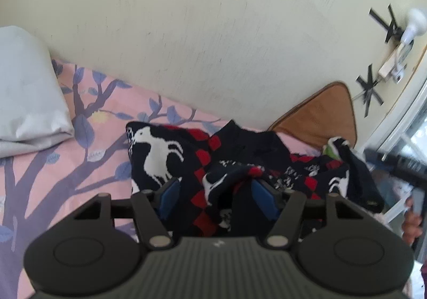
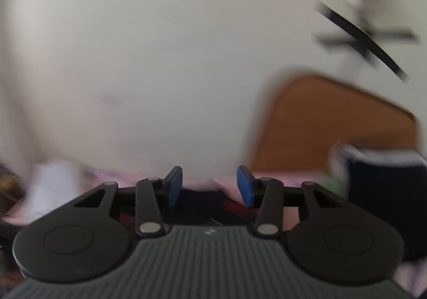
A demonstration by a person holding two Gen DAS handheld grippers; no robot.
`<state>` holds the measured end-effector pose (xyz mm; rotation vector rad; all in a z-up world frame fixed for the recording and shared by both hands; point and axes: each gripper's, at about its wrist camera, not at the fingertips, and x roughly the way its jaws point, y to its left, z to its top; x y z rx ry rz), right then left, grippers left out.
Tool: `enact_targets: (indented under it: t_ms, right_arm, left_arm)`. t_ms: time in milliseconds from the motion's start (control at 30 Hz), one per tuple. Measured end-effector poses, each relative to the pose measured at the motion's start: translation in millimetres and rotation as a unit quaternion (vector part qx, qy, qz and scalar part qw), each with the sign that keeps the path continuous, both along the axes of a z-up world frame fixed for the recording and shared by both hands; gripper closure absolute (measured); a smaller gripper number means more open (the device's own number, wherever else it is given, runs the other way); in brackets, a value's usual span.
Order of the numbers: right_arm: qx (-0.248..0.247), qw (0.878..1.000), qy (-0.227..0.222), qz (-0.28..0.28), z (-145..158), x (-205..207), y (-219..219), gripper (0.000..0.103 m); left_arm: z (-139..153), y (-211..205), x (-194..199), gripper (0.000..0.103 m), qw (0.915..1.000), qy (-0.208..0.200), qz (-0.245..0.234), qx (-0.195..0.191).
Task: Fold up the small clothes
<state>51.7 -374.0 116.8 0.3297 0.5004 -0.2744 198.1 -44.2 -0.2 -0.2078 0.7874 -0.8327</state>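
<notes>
A small black knit sweater [image 1: 234,157] with white animal figures and red diamonds lies crumpled on the pink bedsheet [image 1: 80,154]. My left gripper [image 1: 216,192] is open over it, and a bunched fold of the sweater rises between its blue pads [image 1: 170,192]. My right gripper [image 2: 209,184] is open and empty, its blue pads [image 2: 245,184] apart; the view is blurred, with dark and red cloth [image 2: 197,205] just below it. The right gripper also shows in the left wrist view [image 1: 400,162], at the right edge beside the sweater.
A grey pillow [image 1: 24,96] lies at the left of the bed. A brown cushion [image 1: 320,117] leans on the cream wall [image 1: 213,45] behind the sweater. A dark garment with a white band [image 2: 384,189] sits at the right. A window frame [image 1: 400,117] stands far right.
</notes>
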Motion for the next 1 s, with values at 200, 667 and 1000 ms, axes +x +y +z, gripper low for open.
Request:
enact_targets:
  t_ms: [200,667,1000]
  right_arm:
    - [0.093,0.996,0.006,-0.004,-48.0,12.6,-6.6,0.036]
    - [0.053,0.996,0.045,0.051,-73.4,76.8,0.6,0.088]
    - [0.010,1.000,-0.008,0.015,-50.3,1.9,-10.8,0.033]
  left_arm:
    - [17.6,7.3,-13.8,0.039,0.9992,-0.038,-0.002,-0.007]
    - [5.8,-32.2,-34.8,0.091,0.9834,-0.104,-0.004,0.148]
    - [15.6,-9.2,-17.8,0.091,0.9923,-0.069,0.033,0.098]
